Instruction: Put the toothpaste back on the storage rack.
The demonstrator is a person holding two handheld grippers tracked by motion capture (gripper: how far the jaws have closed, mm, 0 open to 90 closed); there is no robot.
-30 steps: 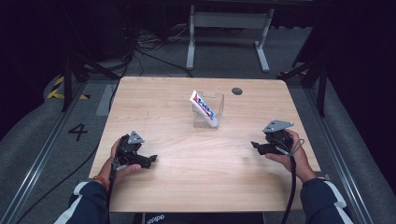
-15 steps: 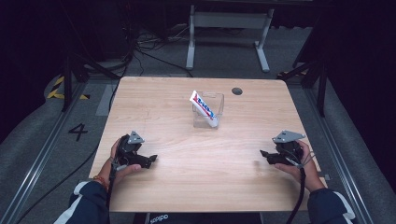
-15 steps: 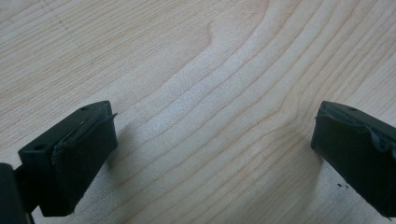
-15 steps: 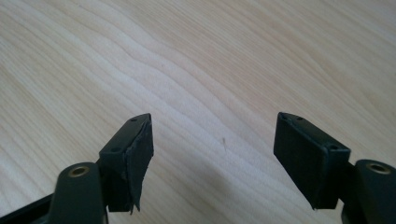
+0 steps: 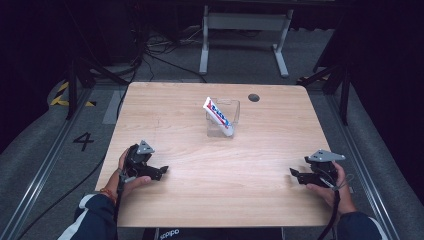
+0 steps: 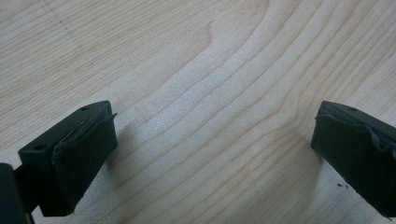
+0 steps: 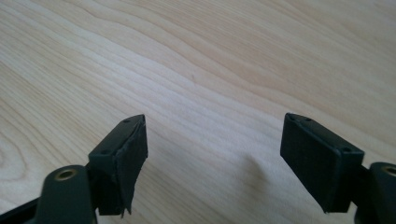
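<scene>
A white toothpaste tube (image 5: 218,116) with red and blue print leans inside a clear plastic cup (image 5: 223,118) at the middle of the wooden table (image 5: 215,165), toward its far side. My left gripper (image 5: 161,171) rests near the table's front left, held by a hand, jaws pointing right. In the left gripper view my left gripper (image 6: 212,140) stands open over bare wood. My right gripper (image 5: 294,174) sits near the front right edge, jaws pointing left. In the right gripper view my right gripper (image 7: 212,151) is open with nothing between its fingers.
A dark round hole (image 5: 254,97) marks the table's far right part. Beyond the table stands a grey metal frame (image 5: 243,30) amid cables on the floor. A floor rail (image 5: 40,170) with a number 4 beside it runs along the left.
My right gripper has moved back toward the front right edge of the table, away from the cup. The left gripper has stayed where it was.
</scene>
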